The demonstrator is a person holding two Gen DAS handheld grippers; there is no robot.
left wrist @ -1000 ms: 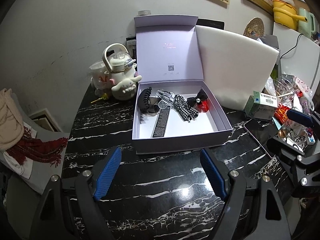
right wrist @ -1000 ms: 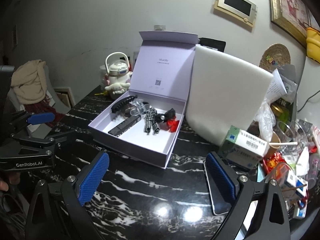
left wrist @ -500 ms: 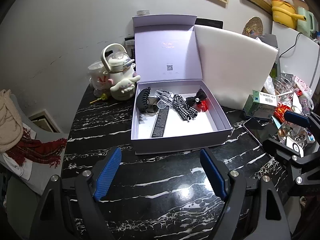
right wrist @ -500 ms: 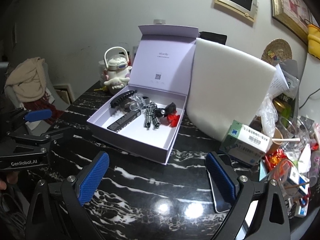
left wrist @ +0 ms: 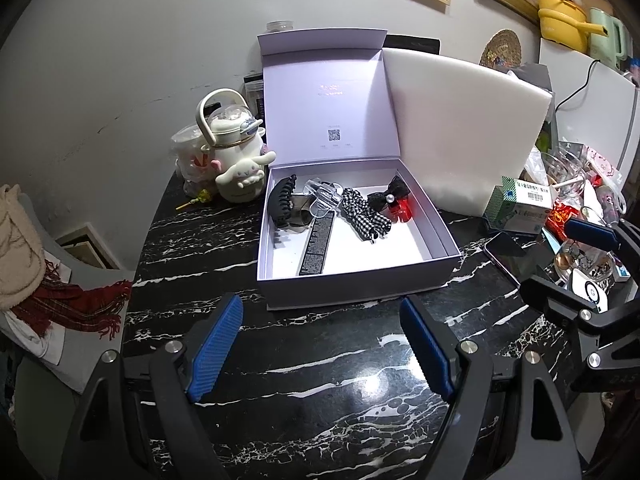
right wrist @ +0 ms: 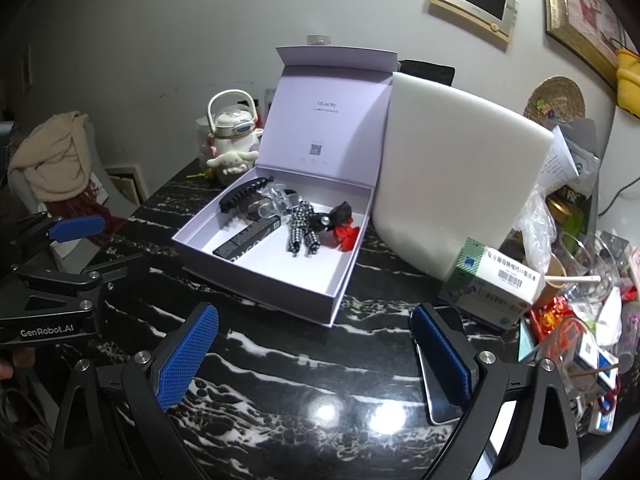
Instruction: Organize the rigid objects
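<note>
1. Lilac gift box (left wrist: 352,280) at the table's middle, lid (left wrist: 326,96) standing upright at the far side; shallow tray, white floor, matte card walls.
2. Inside, along the far wall from left to right: black claw clip (left wrist: 280,202), clear plastic clip (left wrist: 322,198), black-and-white gingham scrunchie (left wrist: 366,216), black bow with a pearl (left wrist: 388,196), glossy red clip (left wrist: 400,210) partly under the bow. Long black printed strip (left wrist: 316,246) lying from the clips toward the near wall.
3. Near right part of the tray floor bare and white.
4. Left gripper (left wrist: 320,350) spread wide, blue ribbed pads (left wrist: 214,350) holding nothing, hovering just near of the box's front wall.
5. Right gripper (right wrist: 314,358) likewise spread wide and empty, blue knurled pads (right wrist: 188,356), near and right of the box.
6. Black marble table (left wrist: 320,400) with white veins, glossy, bare on the near side.
7. Right of the box: white foam slab (left wrist: 464,132) leaning upright, green-and-white medicine carton (left wrist: 520,206), dark phone (left wrist: 504,250) flat, then crowded clutter. Left: cream kettle with a plush figure (left wrist: 236,160), close to the box's far left corner.
</note>
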